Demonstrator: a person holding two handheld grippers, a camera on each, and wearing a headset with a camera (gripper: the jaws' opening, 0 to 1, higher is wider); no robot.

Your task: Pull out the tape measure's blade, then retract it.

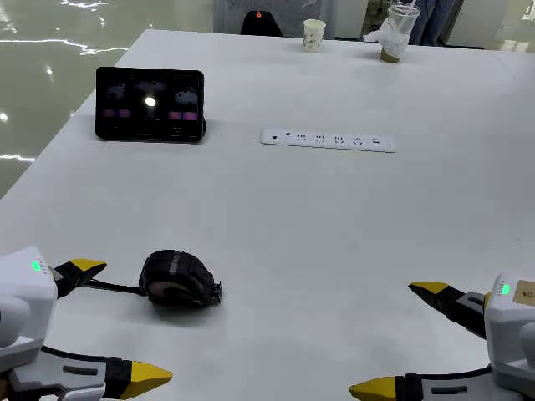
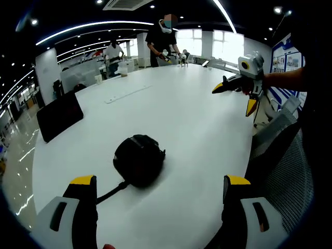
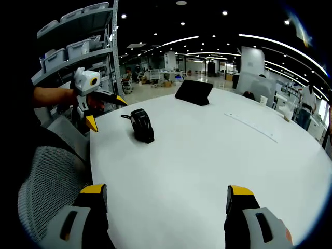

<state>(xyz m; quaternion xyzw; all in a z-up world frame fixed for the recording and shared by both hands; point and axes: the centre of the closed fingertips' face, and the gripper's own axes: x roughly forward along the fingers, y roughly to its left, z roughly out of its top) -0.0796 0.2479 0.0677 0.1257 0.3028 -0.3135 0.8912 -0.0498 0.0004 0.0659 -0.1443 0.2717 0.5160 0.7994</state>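
Sitting near the front left of the bench [image 1: 334, 225], the tape [image 1: 178, 280] is a dark, rounded case with its blade wholly wound in, as far as I can see. A thin strap [image 1: 109, 288] runs from the case toward the left tongs [image 1: 117, 322], ending just beside the far jaw; I cannot tell whether it touches. The left tongs gape wide, holding nothing, with the case just beyond the jaw tips and roughly between them in the left gripper view. The right tongs [image 1: 397, 338] are also spread wide and empty, well apart from the tape, over bare bench on the other side.

Farther back stand a dark tablet [image 1: 150, 104] and a white power strip [image 1: 328, 139], with a paper cup [image 1: 313, 33] at the far edge.

To my eye this is the very start: the pull has not begun, and nothing is gripped yet. The next move, I'd judge, calls for the left tongs to close on the case and steady it, while the right tongs cross over and pinch the hook at the blade's end. A small nub on the case's right side may be that hook, though it is too small to be sure.
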